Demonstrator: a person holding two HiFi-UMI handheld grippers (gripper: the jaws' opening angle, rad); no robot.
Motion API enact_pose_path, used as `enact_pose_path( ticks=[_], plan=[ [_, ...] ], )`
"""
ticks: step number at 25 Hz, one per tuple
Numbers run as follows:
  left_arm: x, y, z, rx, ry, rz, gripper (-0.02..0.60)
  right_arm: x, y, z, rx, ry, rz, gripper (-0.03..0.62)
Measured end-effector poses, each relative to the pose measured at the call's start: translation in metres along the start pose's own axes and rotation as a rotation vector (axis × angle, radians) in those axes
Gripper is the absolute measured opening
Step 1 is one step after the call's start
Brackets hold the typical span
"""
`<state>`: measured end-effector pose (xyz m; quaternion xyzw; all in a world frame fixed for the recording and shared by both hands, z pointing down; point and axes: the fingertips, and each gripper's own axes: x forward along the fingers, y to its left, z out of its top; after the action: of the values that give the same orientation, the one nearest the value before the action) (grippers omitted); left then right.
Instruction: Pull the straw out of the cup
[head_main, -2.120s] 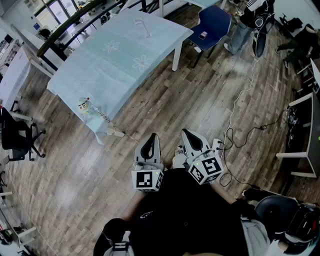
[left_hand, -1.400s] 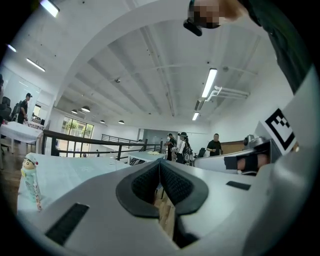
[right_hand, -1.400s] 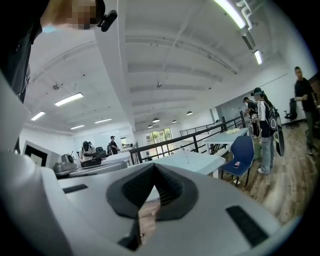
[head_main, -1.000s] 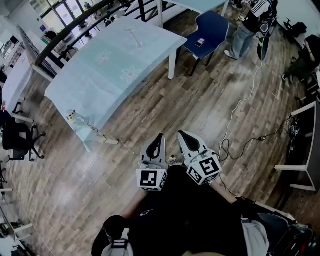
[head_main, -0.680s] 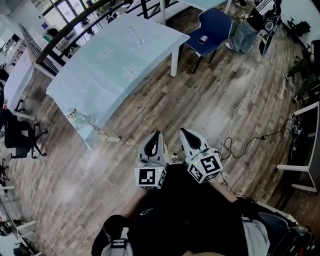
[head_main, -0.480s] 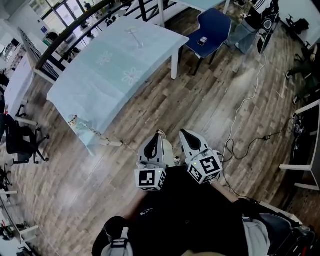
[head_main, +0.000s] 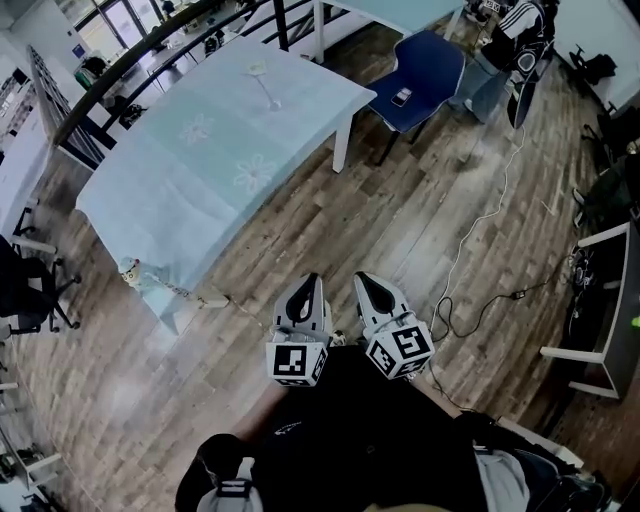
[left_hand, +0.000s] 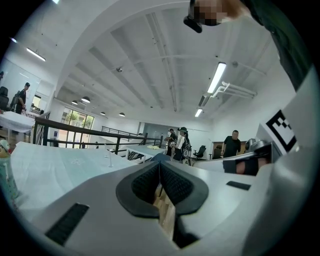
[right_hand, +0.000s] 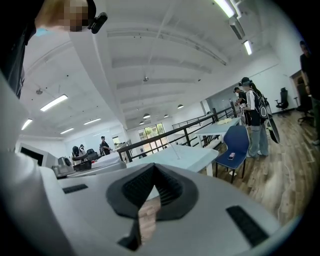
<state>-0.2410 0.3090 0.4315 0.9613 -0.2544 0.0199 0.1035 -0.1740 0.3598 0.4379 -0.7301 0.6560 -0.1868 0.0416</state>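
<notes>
Both my hand-held grippers are closed on nothing. The left (head_main: 311, 281) and the right (head_main: 361, 279) sit side by side over the wooden floor (head_main: 420, 200). The straw (head_main: 265, 88) shows only as a thin pale line, roughly upright, near the far edge of the surface (head_main: 180, 170). It is well apart from both, ahead and to my left. I cannot separate the cup from it. The left is slightly nearer. I judge the approach still lies ahead.

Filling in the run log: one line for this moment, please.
left tongs: shut, empty | right tongs: shut, empty | straw: upright on far table, untouched
</notes>
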Motion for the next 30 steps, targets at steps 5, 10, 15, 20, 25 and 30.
enact_pose_path(
  ticks=[5,10,15,20,25,30],
  plan=[
    [0.047,0.025,0.019,0.002,-0.016,-0.014,0.017,0.046,-0.021,0.024,0.001,0.005,-0.01,0.008],
    [0.09,0.053,0.041,-0.011,-0.055,-0.011,0.017,0.087,-0.035,0.051,-0.012,-0.001,-0.028,0.008],
    [0.117,0.084,0.057,-0.015,-0.081,-0.003,0.017,0.128,-0.031,0.063,-0.035,0.019,-0.016,0.008],
    [0.138,0.112,0.065,-0.009,-0.091,0.002,0.017,0.168,-0.022,0.079,-0.075,0.002,0.016,0.009],
    [0.15,0.142,0.074,-0.001,-0.104,0.032,0.017,0.2,-0.017,0.086,-0.089,0.007,0.043,0.008],
    [0.159,0.163,0.078,-0.001,-0.101,0.047,0.017,0.222,-0.013,0.089,-0.098,0.015,0.053,0.008]
  ],
)
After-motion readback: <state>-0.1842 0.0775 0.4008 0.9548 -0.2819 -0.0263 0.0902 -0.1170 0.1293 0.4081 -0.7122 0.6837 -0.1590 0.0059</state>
